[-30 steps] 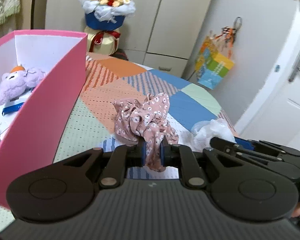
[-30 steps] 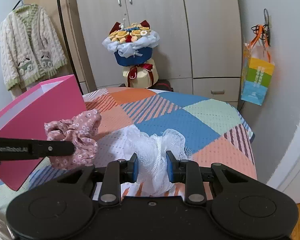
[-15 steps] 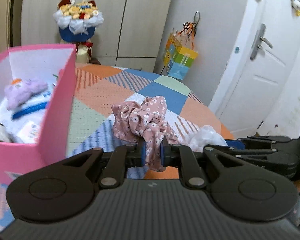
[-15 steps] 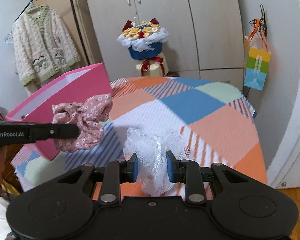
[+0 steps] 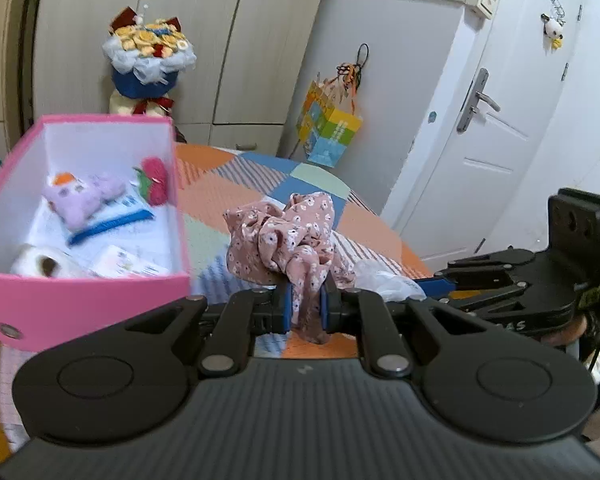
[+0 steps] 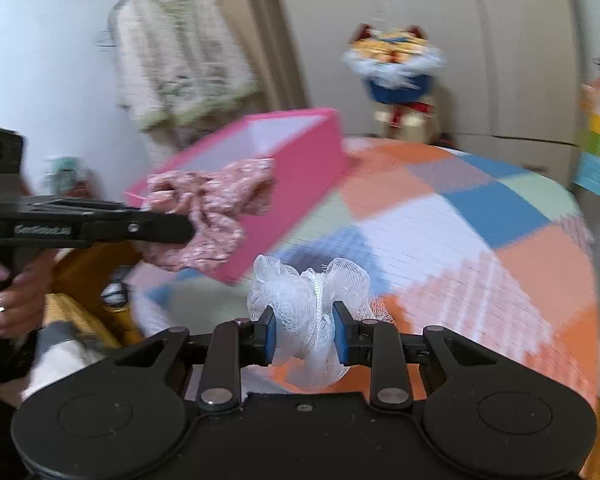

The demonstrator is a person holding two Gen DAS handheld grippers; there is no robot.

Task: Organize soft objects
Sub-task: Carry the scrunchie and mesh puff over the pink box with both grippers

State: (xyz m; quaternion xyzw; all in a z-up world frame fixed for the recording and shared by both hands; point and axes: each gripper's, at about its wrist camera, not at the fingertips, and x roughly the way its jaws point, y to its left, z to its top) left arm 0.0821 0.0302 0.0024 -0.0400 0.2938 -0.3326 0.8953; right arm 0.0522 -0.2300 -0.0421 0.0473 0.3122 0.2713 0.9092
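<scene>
Left gripper (image 5: 304,307) clamped on floral scrunchie (image 5: 285,236), right gripper (image 6: 304,332) on white mesh pouf (image 6: 312,304); pink box (image 6: 300,160) blurred.

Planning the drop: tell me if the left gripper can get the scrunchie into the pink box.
Probably yes. The left gripper holds the scrunchie lifted, the box is open-topped just to its left, nothing between.

Box (image 5: 79,300) left of scrunchie (image 5: 287,236); mesh pouf (image 6: 312,308) right of both.

We are seeing a soft floral cloth scrunchie (image 5: 287,236), a white netted mesh puff (image 6: 312,312), a matt pink cardboard box (image 5: 79,304) and a woven patchwork cloth (image 6: 480,240) covering the surface.
</scene>
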